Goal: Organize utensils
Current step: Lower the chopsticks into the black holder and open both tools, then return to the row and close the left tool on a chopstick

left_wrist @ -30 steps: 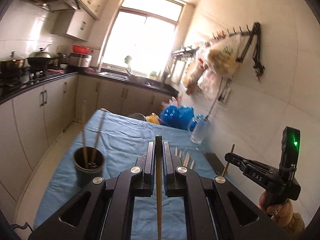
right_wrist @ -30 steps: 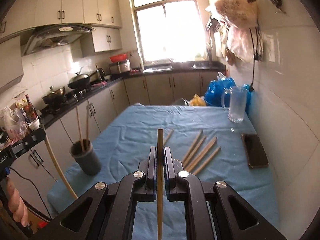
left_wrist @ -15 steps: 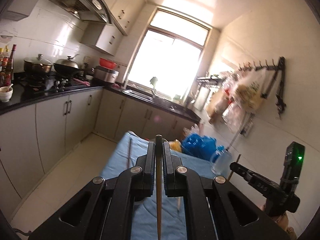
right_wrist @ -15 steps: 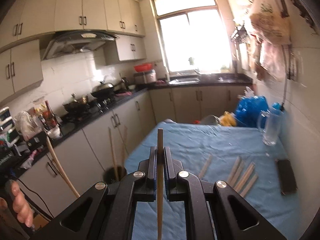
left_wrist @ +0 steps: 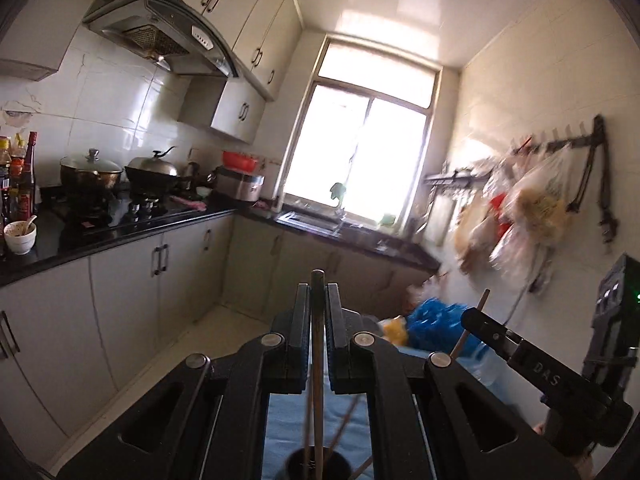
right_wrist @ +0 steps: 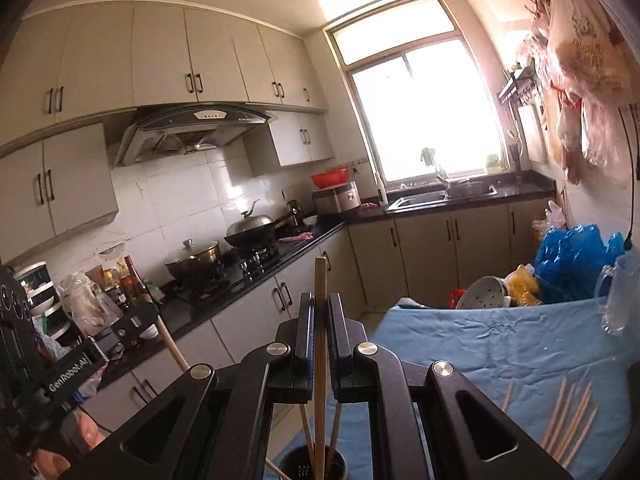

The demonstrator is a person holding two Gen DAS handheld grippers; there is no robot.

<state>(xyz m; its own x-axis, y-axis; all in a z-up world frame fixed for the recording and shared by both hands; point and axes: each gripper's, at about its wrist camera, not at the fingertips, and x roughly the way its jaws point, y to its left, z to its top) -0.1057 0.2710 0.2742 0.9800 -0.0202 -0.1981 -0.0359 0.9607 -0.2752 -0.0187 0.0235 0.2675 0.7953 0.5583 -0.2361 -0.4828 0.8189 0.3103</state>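
Note:
My left gripper (left_wrist: 318, 296) is shut on a brown chopstick (left_wrist: 317, 364) that hangs upright, its lower end in the dark holder cup (left_wrist: 316, 465) below, where other chopsticks stand. My right gripper (right_wrist: 320, 308) is shut on a light wooden chopstick (right_wrist: 320, 360), also upright, its lower end down in the same cup (right_wrist: 314, 465). The right gripper also shows in the left wrist view (left_wrist: 476, 320), at right. The left gripper shows at the left of the right wrist view (right_wrist: 140, 322). Several loose chopsticks (right_wrist: 568, 416) lie on the blue cloth.
The blue-clothed table (right_wrist: 500, 344) holds a glass mug (right_wrist: 618, 300), blue bags (right_wrist: 572, 256) and a metal colander (right_wrist: 486, 294) at its far end. Kitchen cabinets and a stove counter (right_wrist: 256, 268) run along the left. Bags hang on the right wall (left_wrist: 532, 208).
Both grippers have risen and tilted up, moving over the cup. Both chopsticks now point down into the cup, which has shifted to the bottom edge of both views.

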